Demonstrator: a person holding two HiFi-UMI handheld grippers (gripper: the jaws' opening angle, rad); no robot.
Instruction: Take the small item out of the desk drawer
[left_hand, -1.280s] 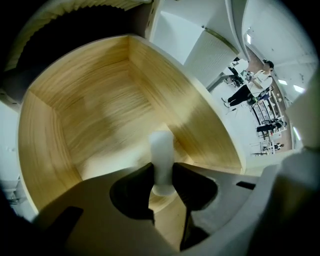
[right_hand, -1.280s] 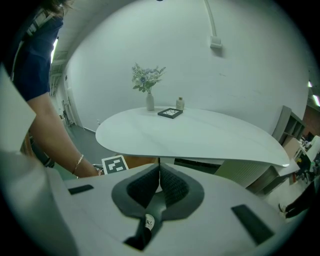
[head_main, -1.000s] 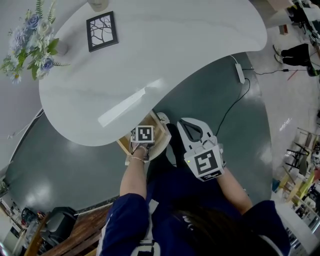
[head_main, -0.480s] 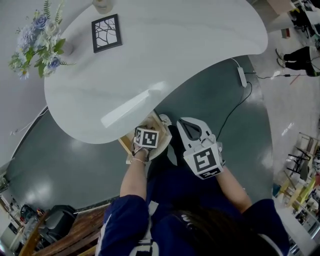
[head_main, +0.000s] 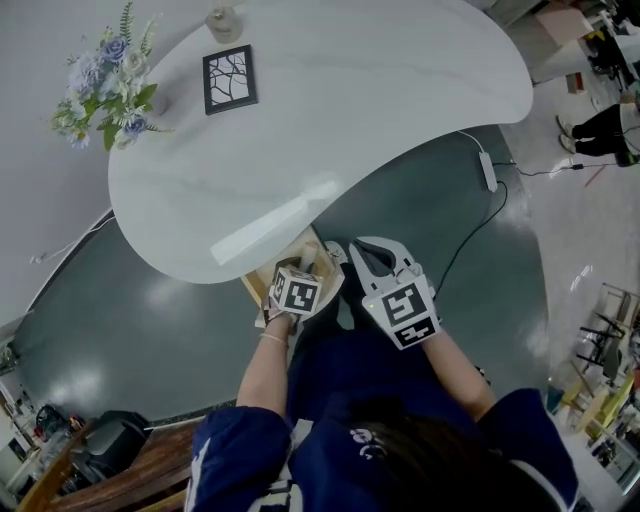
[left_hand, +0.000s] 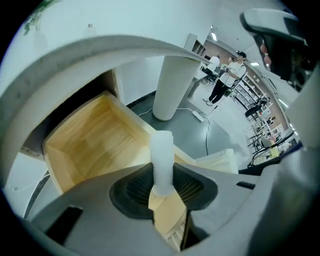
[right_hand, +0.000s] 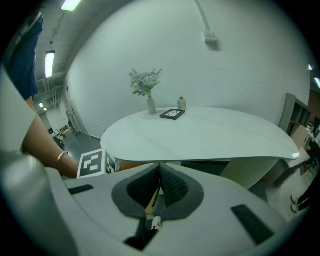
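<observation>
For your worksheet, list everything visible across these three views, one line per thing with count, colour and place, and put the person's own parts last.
curved desk top: one, white, middle of the head view.
round desk pedestal: one, white, under the top.
wooden drawer: one, pale wood, pulled open under the desk's near edge.
small cylindrical item: one, white, upright, gripped above the drawer.
framed picture: one, black frame, flat on the desk's far end.
vase of flowers: one, blue and white, left of the picture.
small jar: one, pale, at the far edge.
power strip: one, white, on the dark floor.
left gripper: grey, shut on the cylindrical item.
right gripper: grey, jaws together, empty.
</observation>
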